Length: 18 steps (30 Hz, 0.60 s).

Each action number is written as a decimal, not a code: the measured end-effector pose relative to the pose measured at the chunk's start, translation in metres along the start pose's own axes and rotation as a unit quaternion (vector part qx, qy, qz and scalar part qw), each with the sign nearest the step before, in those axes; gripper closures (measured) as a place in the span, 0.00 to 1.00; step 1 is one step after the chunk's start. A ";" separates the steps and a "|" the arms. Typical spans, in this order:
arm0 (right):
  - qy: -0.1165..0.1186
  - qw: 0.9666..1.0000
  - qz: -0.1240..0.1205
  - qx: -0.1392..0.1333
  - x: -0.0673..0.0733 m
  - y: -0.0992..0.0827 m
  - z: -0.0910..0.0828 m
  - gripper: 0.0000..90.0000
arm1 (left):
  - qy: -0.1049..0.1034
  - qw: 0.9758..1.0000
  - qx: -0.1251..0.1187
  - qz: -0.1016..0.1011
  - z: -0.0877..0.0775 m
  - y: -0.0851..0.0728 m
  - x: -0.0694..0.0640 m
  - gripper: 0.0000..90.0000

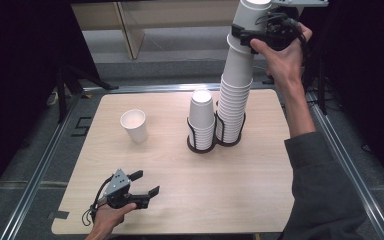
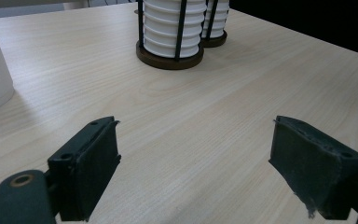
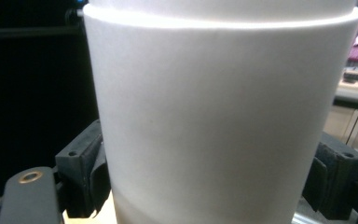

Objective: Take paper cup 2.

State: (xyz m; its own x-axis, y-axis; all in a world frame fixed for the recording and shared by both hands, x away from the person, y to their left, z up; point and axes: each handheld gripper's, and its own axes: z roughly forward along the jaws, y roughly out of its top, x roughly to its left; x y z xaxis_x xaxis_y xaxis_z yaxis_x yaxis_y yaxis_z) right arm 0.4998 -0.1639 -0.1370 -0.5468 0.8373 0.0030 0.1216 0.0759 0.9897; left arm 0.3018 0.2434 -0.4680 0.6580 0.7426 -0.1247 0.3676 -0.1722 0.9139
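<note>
One paper cup (image 1: 250, 17) sits clamped in my right gripper (image 1: 245, 37) jaws, high above the tall stack (image 1: 232, 105) in its wire holder. I'd lift it straight and gently, avoiding crushing it. My left gripper (image 1: 142, 184) rests near the surface (image 1: 180, 190), jaws apart and empty in its own view.

My right tool (image 1: 244, 36) is clamped on the top cup (image 1: 248, 15) of the tall stack (image 1: 234, 95), way up over the desk (image 1: 180, 195). Left tool (image 1: 142, 185) sits low near the front edge, jaws apart, with a lone cup (image 1: 135, 125) farther back.
</note>
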 end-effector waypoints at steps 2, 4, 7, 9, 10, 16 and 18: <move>0.003 1.000 0.004 -0.011 -0.001 0.006 -0.010 0.19 | 0.000 1.000 0.000 0.000 0.000 0.000 0.000 0.16; 0.000 1.000 0.003 -0.016 -0.001 0.010 -0.020 0.19 | 0.000 1.000 -0.001 0.000 0.000 0.000 0.000 0.16; -0.001 1.000 0.003 -0.023 -0.005 0.011 -0.037 0.19 | 0.000 1.000 -0.001 0.000 0.000 0.000 0.000 0.16; -0.003 1.000 -0.004 -0.017 -0.006 0.009 -0.048 0.19 | 0.000 1.000 -0.003 -0.002 0.000 0.000 0.000 0.16; -0.006 1.000 -0.005 -0.015 -0.007 0.008 -0.053 0.19 | 0.000 1.000 -0.002 -0.002 0.001 0.000 0.000 0.16; 0.006 1.000 -0.005 0.000 -0.005 -0.012 -0.080 0.19 | -0.006 1.000 -0.010 -0.003 0.002 0.000 0.001 0.16; 0.012 1.000 -0.010 -0.001 -0.001 -0.023 -0.088 0.19 | -0.006 1.000 -0.012 -0.004 0.002 0.000 0.001 0.16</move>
State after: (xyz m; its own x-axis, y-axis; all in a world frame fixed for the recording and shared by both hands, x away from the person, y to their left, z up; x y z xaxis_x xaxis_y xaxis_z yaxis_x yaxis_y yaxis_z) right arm 0.4246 -0.2141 -0.1475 -0.5682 0.8228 -0.0133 0.1091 0.0914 0.9898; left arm 0.3033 0.2428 -0.4692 0.6632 0.7359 -0.1360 0.3569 -0.1513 0.9218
